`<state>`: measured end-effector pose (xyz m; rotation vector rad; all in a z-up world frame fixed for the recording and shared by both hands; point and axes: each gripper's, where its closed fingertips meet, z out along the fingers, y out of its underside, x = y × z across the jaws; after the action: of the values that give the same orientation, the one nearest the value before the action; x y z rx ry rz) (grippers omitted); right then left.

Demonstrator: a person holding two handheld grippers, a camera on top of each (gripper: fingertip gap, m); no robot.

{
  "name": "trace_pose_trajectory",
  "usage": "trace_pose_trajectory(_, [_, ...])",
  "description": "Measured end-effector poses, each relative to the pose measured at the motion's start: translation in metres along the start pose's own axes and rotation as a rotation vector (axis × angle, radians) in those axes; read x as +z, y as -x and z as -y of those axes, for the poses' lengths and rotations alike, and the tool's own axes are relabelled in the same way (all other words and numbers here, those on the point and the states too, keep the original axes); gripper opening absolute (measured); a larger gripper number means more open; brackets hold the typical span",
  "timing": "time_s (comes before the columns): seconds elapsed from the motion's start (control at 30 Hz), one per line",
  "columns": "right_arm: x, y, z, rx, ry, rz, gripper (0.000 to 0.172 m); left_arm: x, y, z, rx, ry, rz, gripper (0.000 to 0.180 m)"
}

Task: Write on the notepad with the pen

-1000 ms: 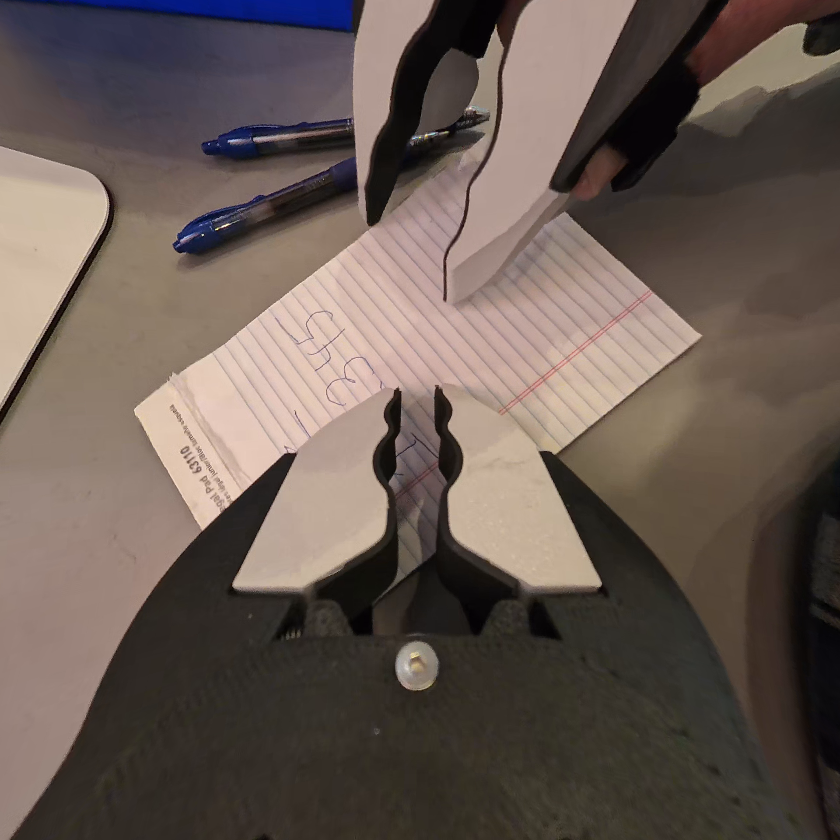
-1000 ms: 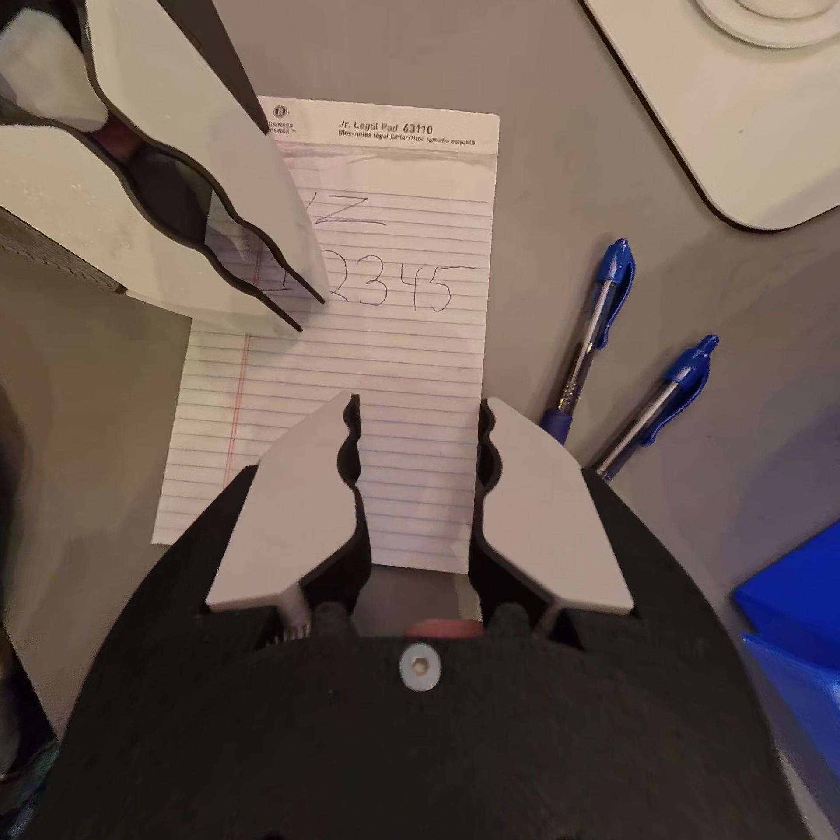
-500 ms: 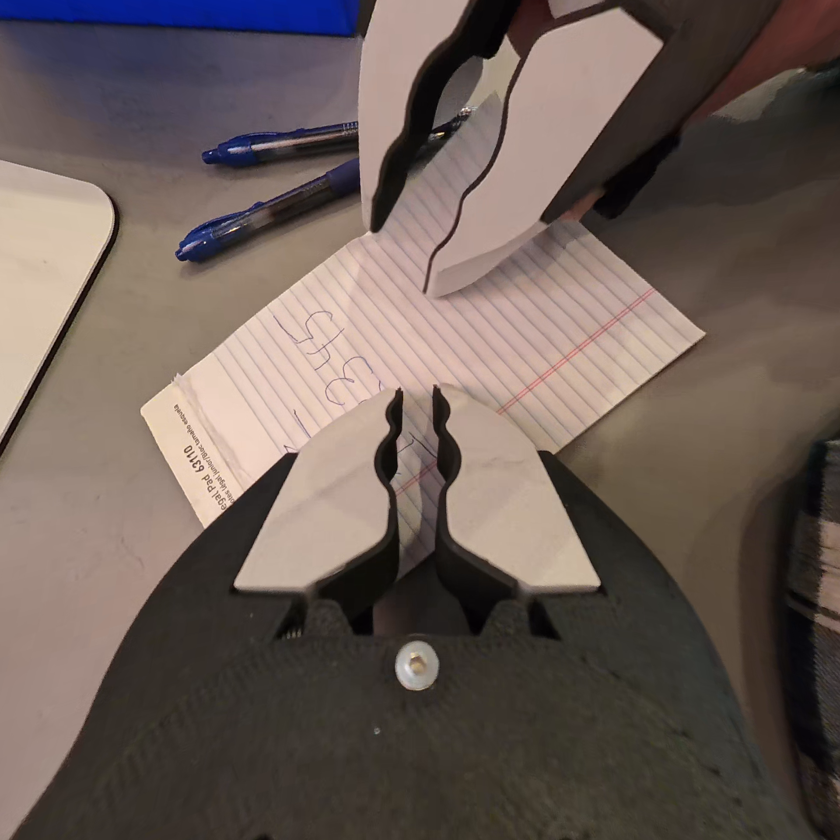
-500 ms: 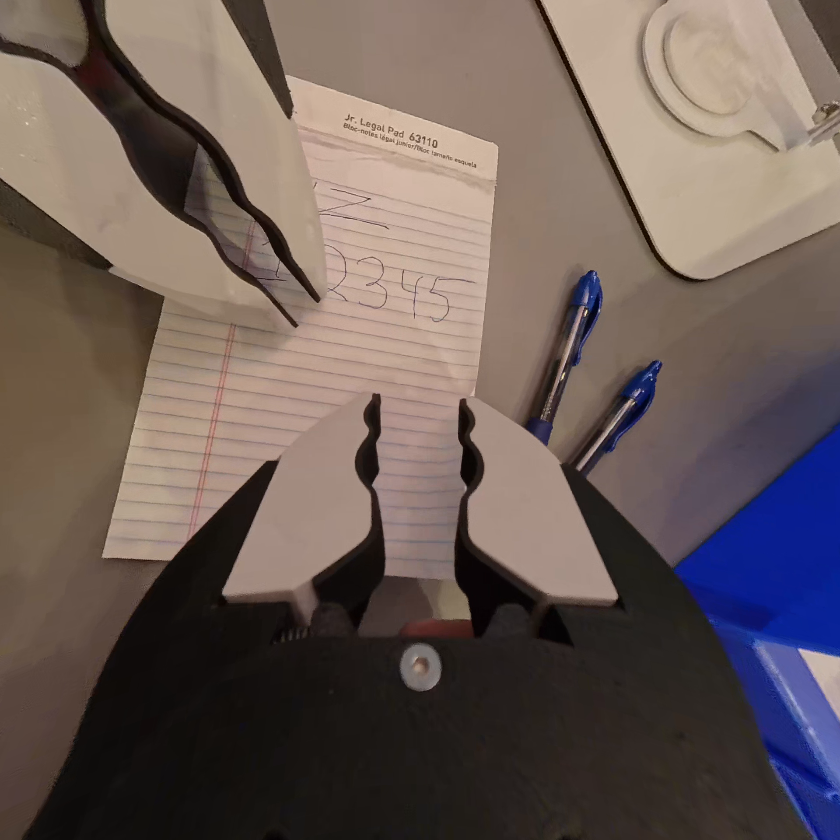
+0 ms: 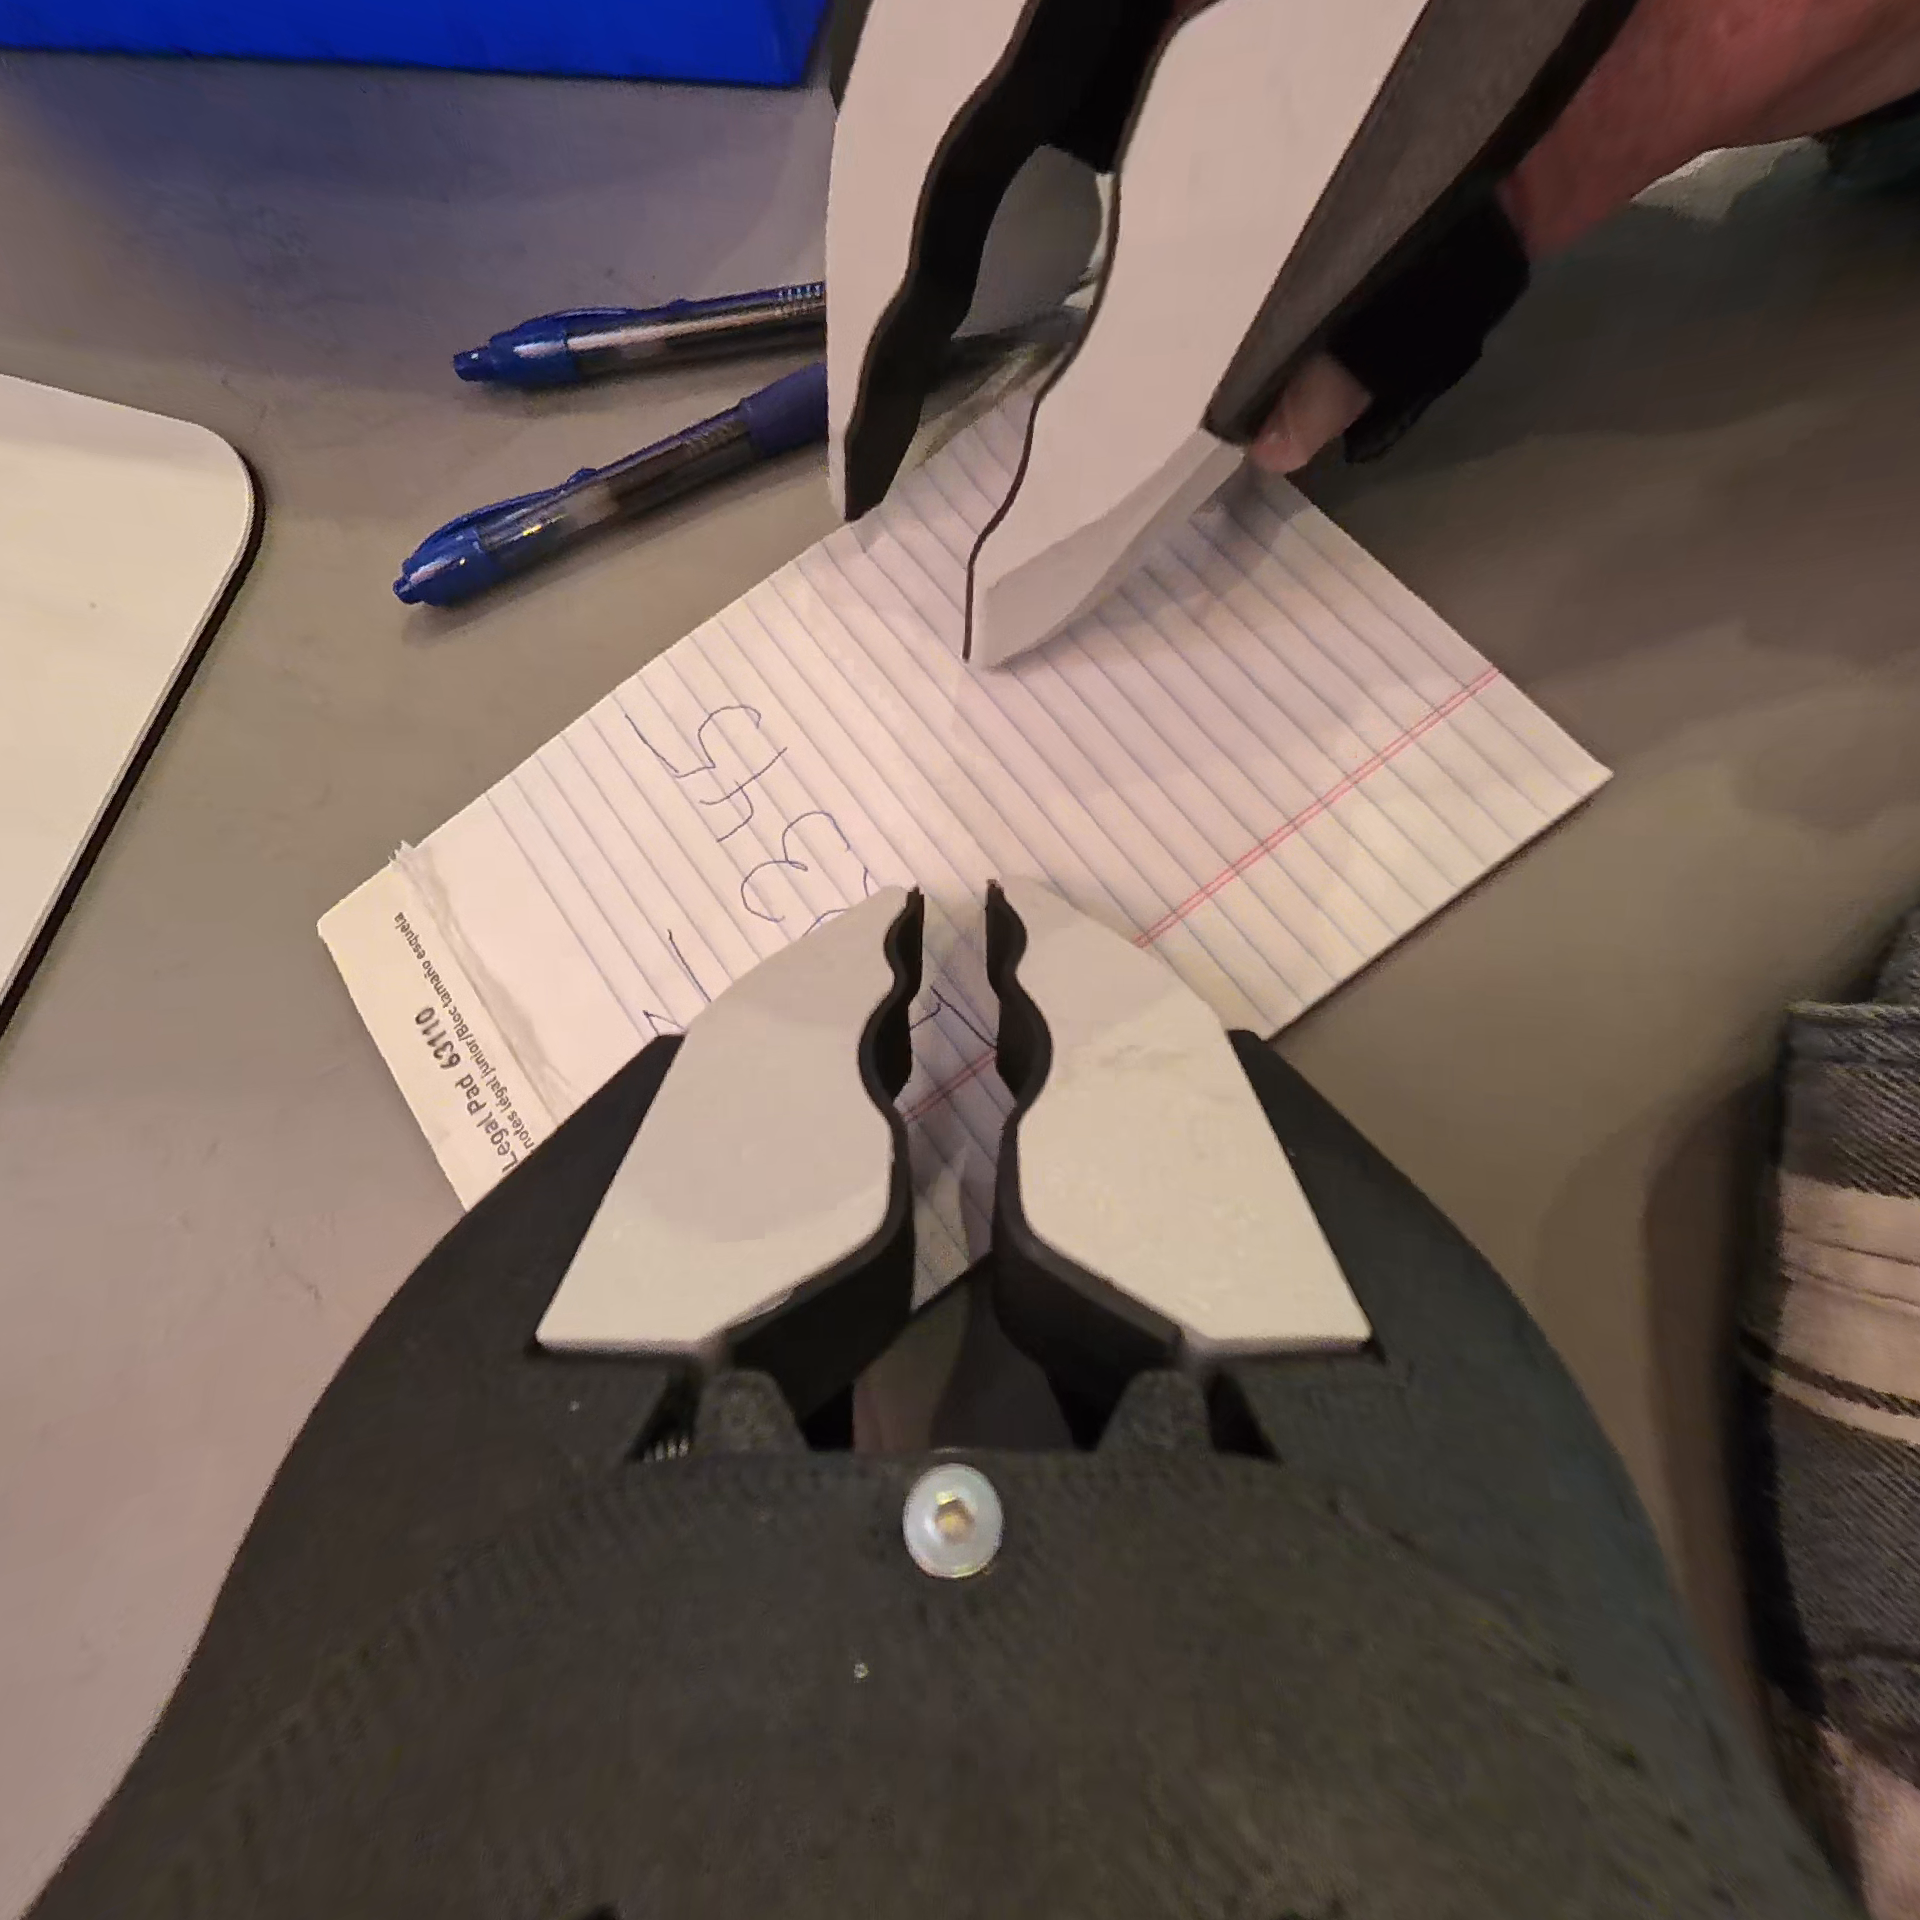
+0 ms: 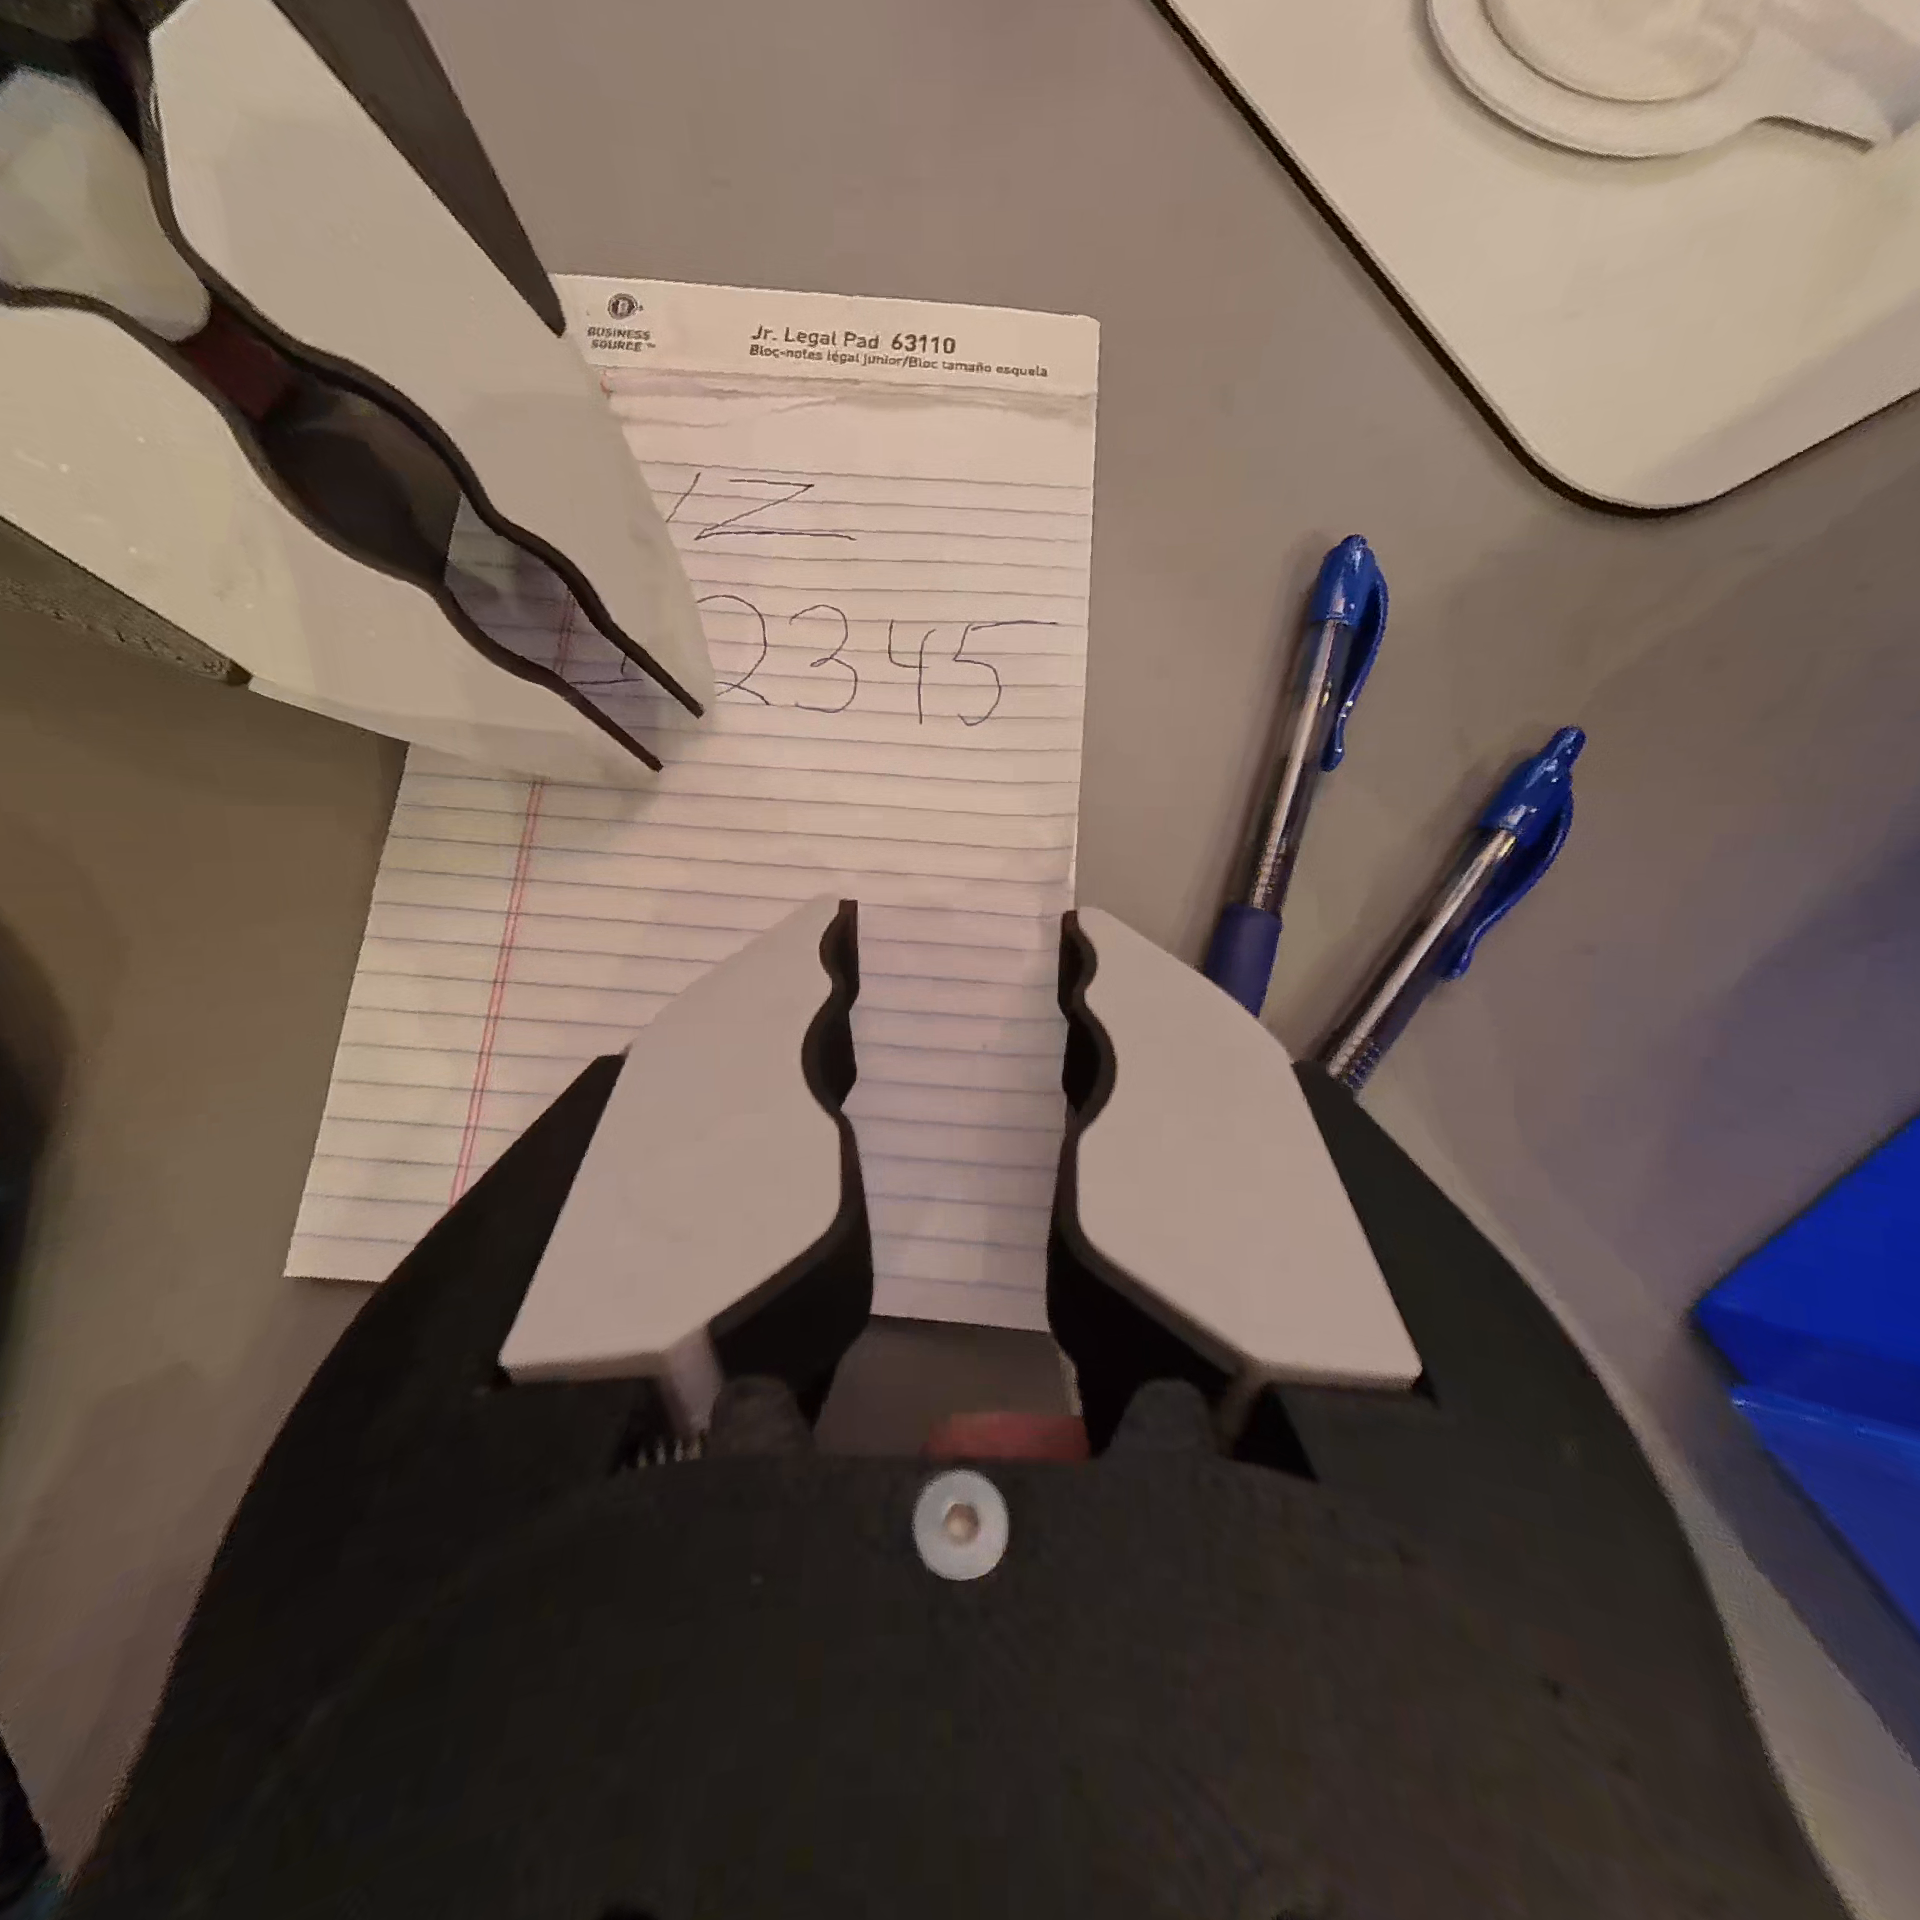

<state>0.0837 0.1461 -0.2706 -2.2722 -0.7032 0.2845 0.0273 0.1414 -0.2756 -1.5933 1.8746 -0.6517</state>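
A white lined notepad (image 5: 1143, 790) with blue handwriting lies flat on the grey table; it also shows in the right wrist view (image 6: 831, 831). Two blue pens (image 6: 1299, 748) (image 6: 1455, 894) lie on the table beside its right edge, also seen in the left wrist view (image 5: 623, 499) (image 5: 644, 332). My left gripper (image 5: 954, 904) hovers over the pad's upper left part, fingers a narrow gap apart with nothing between them; it also shows in the right wrist view (image 6: 681, 738). My right gripper (image 6: 956, 925) is open and empty over the pad's lower right part, and shows in the left wrist view (image 5: 914, 582).
A white board (image 6: 1558, 260) lies beyond the pens; it also shows in the left wrist view (image 5: 94, 582). A blue box (image 6: 1829, 1299) stands at the right. A hand (image 5: 1299, 416) holds the right gripper. Plaid cloth (image 5: 1849, 1247) is at the table's edge. The gap from one gripper's tips to the other's is roughly 6 cm.
My right gripper's fingers narrowed, then widened slightly, and it shifted a little over the pad's lower part, empty throughout. My left gripper, the pad and the pens have stayed in place.
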Motion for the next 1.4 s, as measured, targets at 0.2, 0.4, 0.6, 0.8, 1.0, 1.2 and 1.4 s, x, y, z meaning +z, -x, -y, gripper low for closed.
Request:
trace_pose_trajectory(0.2, [-0.002,-0.002,0.0,0.0,-0.024,-0.009,0.028,0.0,0.0,0.0,0.009,-0.001,0.007,0.011])
trace_pose_trajectory(0.4, [-0.002,-0.004,0.0,-0.076,0.022,-0.074,0.02,0.001,0.0,0.001,0.012,-0.002,0.008,0.011])
trace_pose_trajectory(0.6, [-0.003,-0.013,-0.003,0.055,0.006,-0.041,0.0,0.001,0.0,0.001,0.018,-0.002,0.012,0.01])
trace_pose_trajectory(0.8, [-0.005,-0.011,0.007,-0.006,-0.04,-0.037,0.0,-0.004,0.007,0.006,0.016,0.012,-0.025,0.031])
trace_pose_trajectory(1.0, [-0.02,-0.001,0.032,-0.14,-0.109,-0.039,0.0,-0.013,0.041,0.039,0.162,-0.053,-0.004,0.054])
trace_pose_trajectory(1.2, [-0.026,0.011,0.046,-0.262,-0.108,0.024,0.0,0.006,0.039,0.036,0.374,0.039,-0.169,0.049])
trace_pose_trajectory(1.4, [-0.027,0.013,0.045,-0.296,-0.095,0.062,0.0,0.009,0.034,0.031,0.376,0.074,-0.337,0.025])
